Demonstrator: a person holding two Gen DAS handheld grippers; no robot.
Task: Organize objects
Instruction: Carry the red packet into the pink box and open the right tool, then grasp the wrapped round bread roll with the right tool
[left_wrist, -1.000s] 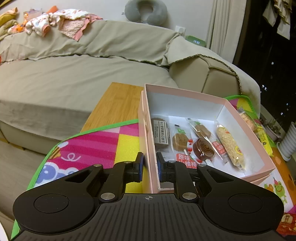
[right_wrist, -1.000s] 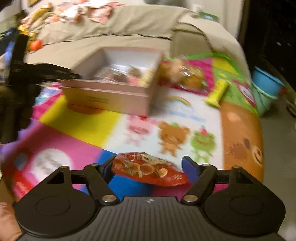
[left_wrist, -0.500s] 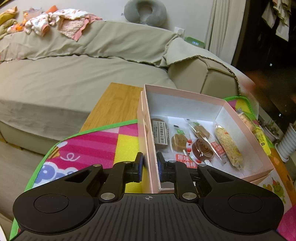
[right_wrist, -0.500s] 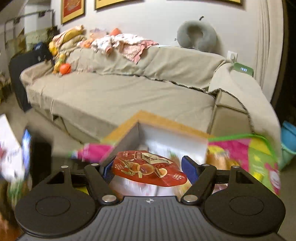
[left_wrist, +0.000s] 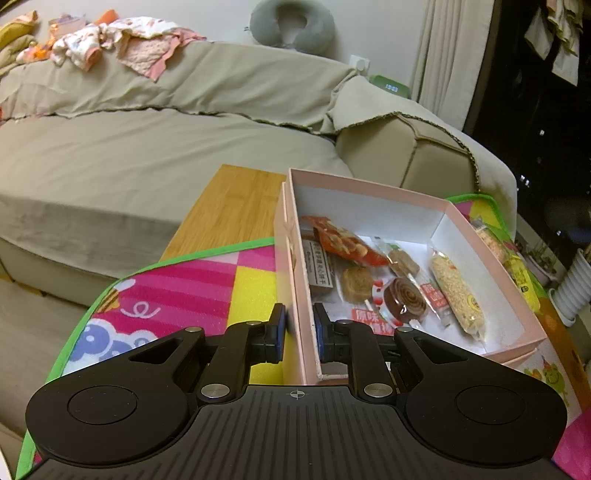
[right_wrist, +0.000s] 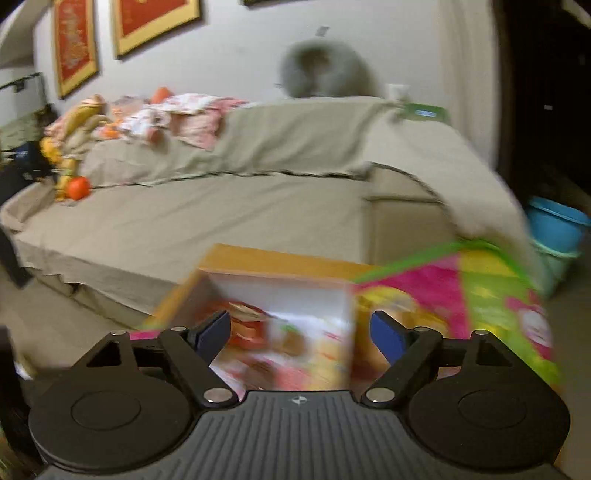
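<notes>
A pink box (left_wrist: 369, 192) stands on a colourful play mat (left_wrist: 192, 288). My left gripper (left_wrist: 298, 334) is shut on the box's near left wall. A red snack packet (left_wrist: 343, 242) lies tilted in the box at the left, over several other wrapped snacks (left_wrist: 402, 299). In the blurred right wrist view my right gripper (right_wrist: 301, 332) is open and empty above the box (right_wrist: 280, 295), with the red packet (right_wrist: 247, 325) below it.
A beige covered sofa (left_wrist: 147, 140) runs behind the wooden table (left_wrist: 232, 199). More snack packets (left_wrist: 517, 269) lie on the mat right of the box. A blue tub (right_wrist: 557, 221) stands at the far right. Clothes (left_wrist: 110, 48) lie on the sofa back.
My right gripper carried the red packet over the box, opened and let it go; the packet now lies in the box. My left gripper has kept its hold on the box wall.
</notes>
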